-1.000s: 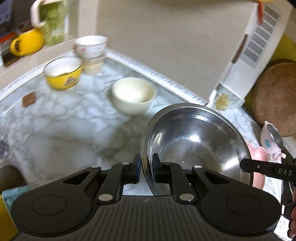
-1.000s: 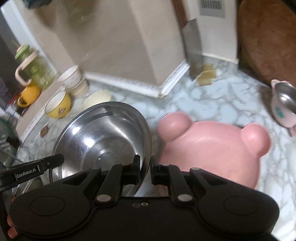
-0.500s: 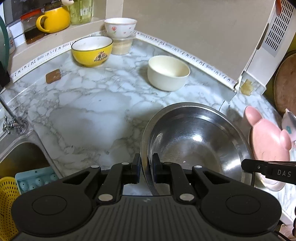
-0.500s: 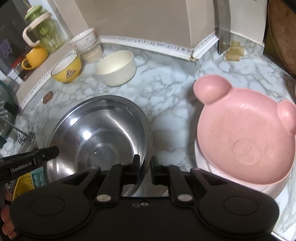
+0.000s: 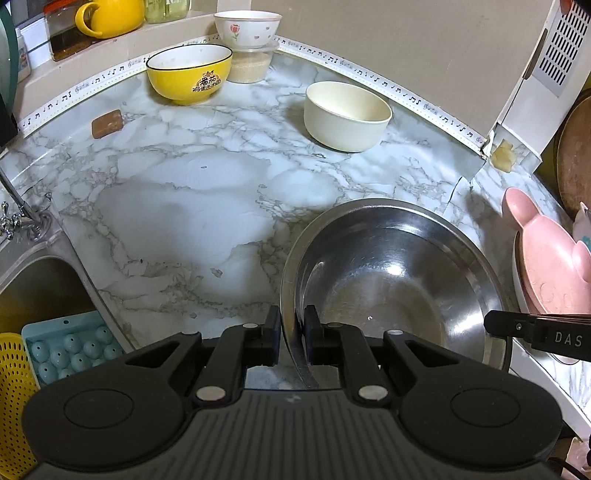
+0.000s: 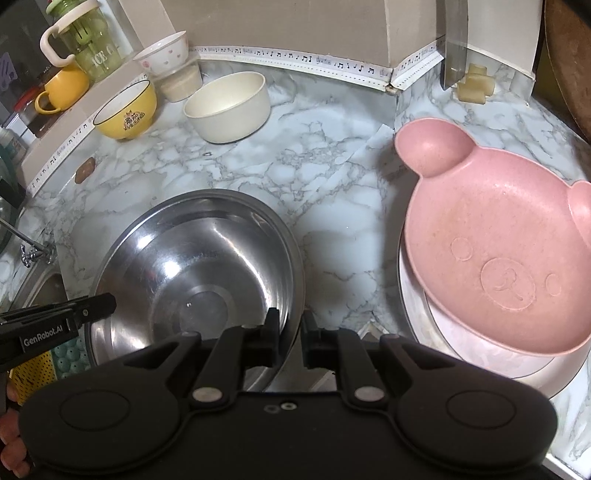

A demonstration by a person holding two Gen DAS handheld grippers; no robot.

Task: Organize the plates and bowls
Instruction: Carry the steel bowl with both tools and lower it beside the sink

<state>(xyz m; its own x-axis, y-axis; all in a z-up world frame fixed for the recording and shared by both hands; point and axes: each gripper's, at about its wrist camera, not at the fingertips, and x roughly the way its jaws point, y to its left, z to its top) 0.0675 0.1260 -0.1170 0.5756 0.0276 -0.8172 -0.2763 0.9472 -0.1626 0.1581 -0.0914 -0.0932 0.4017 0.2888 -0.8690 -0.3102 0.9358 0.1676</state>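
A large steel bowl (image 5: 391, 280) (image 6: 192, 273) is low over the marble counter (image 5: 177, 206), held from both sides. My left gripper (image 5: 291, 334) is shut on its left rim and my right gripper (image 6: 290, 334) is shut on its right rim. Whether the bowl's base touches the counter is hidden. To its right a pink bear-shaped plate (image 6: 495, 258) (image 5: 550, 266) lies on a white plate (image 6: 443, 332). Farther back stand a cream bowl (image 5: 345, 116) (image 6: 227, 107), a yellow bowl (image 5: 188, 72) (image 6: 125, 109) and a white flowered bowl (image 5: 245, 27) on a clear tub (image 5: 249, 66).
A sink (image 5: 33, 280) with a tap (image 5: 18, 218), a blue egg tray (image 5: 70, 349) and a yellow strainer (image 5: 14, 376) lies at the left. On the ledge are a yellow mug (image 5: 110, 16) and a green jug (image 6: 85, 40). A white appliance (image 5: 546, 74) and a brown board (image 5: 576, 158) stand right.
Both grippers have come down with the steel bowl, which is now lower over the counter. The view has tipped downward, so the sink and the pink plate show more fully.
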